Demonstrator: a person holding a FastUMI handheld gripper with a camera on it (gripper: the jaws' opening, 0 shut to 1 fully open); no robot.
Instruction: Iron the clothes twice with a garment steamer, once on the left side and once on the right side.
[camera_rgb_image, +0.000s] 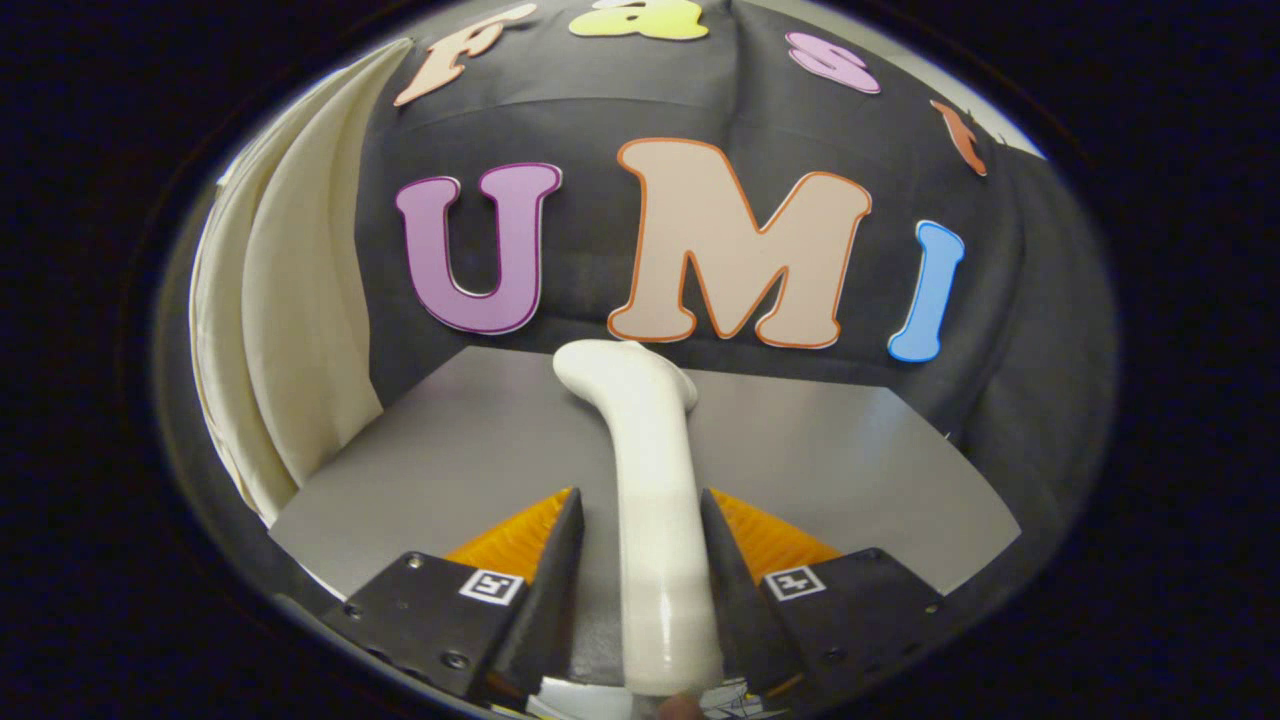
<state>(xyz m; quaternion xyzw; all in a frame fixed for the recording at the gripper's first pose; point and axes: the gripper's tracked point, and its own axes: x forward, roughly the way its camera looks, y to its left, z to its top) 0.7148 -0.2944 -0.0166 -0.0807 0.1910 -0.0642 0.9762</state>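
Note:
A white garment steamer lies lengthwise on the grey table, its handle running back between my fingers and its bent head pointing toward the booth wall. My gripper has a finger on each side of the handle, very close to it; a thin gap on the left leaves it unclear whether both press on it. A cream-coloured garment hangs to the left of the table, beside the black wall.
The table's far edge meets the black cloth wall just beyond the steamer's head. Bare grey tabletop spreads to the left and right of the steamer.

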